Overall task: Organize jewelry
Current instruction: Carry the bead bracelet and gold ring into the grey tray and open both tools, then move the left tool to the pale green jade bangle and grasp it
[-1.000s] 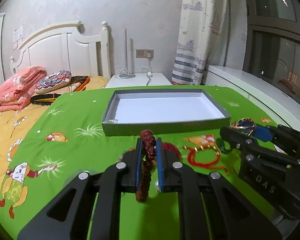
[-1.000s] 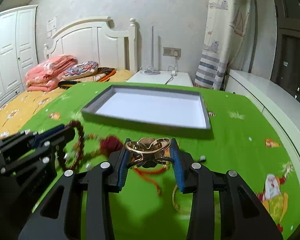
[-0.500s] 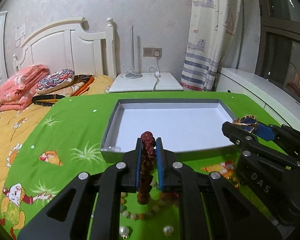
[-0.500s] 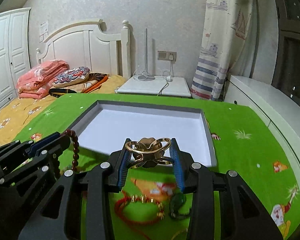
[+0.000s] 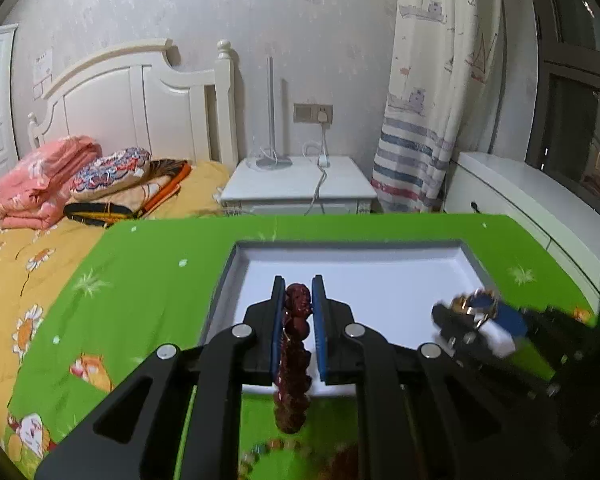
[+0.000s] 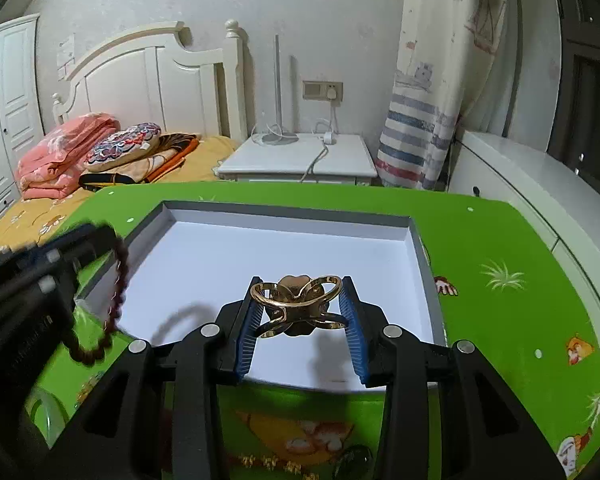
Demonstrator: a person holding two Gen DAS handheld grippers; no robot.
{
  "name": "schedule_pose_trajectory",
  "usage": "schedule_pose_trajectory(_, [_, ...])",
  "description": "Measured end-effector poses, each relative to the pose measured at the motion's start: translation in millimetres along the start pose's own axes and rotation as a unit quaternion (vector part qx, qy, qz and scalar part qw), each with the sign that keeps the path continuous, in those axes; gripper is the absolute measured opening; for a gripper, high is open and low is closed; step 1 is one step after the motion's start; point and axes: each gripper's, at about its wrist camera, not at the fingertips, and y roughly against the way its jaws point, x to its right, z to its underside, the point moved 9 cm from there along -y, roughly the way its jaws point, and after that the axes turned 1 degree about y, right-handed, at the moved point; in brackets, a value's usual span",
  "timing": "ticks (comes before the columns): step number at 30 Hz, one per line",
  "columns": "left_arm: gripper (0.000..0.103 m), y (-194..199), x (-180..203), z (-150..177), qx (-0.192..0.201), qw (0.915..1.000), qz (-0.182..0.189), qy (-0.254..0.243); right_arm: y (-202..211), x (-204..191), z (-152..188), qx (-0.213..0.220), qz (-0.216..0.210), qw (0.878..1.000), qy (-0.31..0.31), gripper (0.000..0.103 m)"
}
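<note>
My left gripper (image 5: 297,300) is shut on a dark red bead bracelet (image 5: 293,356) that hangs down between its blue pads, above the near left part of the grey tray (image 5: 227,268) with a white floor. In the right wrist view the same bracelet (image 6: 115,304) dangles as a loop from the left gripper (image 6: 99,240) at the tray's left rim. My right gripper (image 6: 300,304) is shut on a gold ornament (image 6: 297,306) of crossed rings, held over the tray's near middle. The right gripper (image 5: 466,306) shows blurred in the left wrist view.
The tray (image 6: 418,248) lies on a green cartoon-print cloth (image 6: 500,240). Loose jewelry lies on the cloth near me: red cord and gold charms (image 6: 271,462), beads (image 5: 267,448). Behind stand a bed (image 5: 59,208), a white nightstand (image 5: 300,184), a curtain and a white cabinet (image 5: 532,192).
Both grippers have moved forward from above the loose jewelry to over the tray's near part, each keeping hold of its piece. The tray now fills the middle of both views.
</note>
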Motion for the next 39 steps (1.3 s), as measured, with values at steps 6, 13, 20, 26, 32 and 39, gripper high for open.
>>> schedule_pose_trajectory(6, [0.013,-25.3,-2.1,-24.1,0.004,0.9999,-0.009,0.014,-18.6,2.1,-3.6,-0.012,0.011,1.000,-0.006,0.037])
schedule_pose_trajectory(13, [0.013,-62.1,1.6,-27.7,-0.022,0.9994,-0.026,-0.002,-37.3,11.8,-3.6,-0.031,0.037,0.999,-0.016,0.037])
schedule_pose_trajectory(20, [0.015,-81.7,-2.4,-5.3,-0.052,0.9978,-0.041,-0.013,-55.0,18.5,-2.8,-0.060,0.047,0.997,-0.009,0.038])
schedule_pose_trajectory(26, [0.043,-78.3,-10.7,-0.9,-0.046,0.9977,-0.049,-0.001,-53.8,14.9,-4.1,-0.055,0.042,0.998,-0.008,0.061])
schedule_pose_trajectory(32, [0.056,-59.1,-16.7,4.2,-0.033,0.9980,-0.054,0.006,-46.0,14.4,-2.0,-0.051,0.037,0.998,-0.008,0.062])
schedule_pose_trajectory(39, [0.067,-16.1,-26.7,21.0,-0.007,0.9987,-0.043,0.027,-6.9,8.7,6.2,-0.016,0.018,1.000,-0.011,0.061])
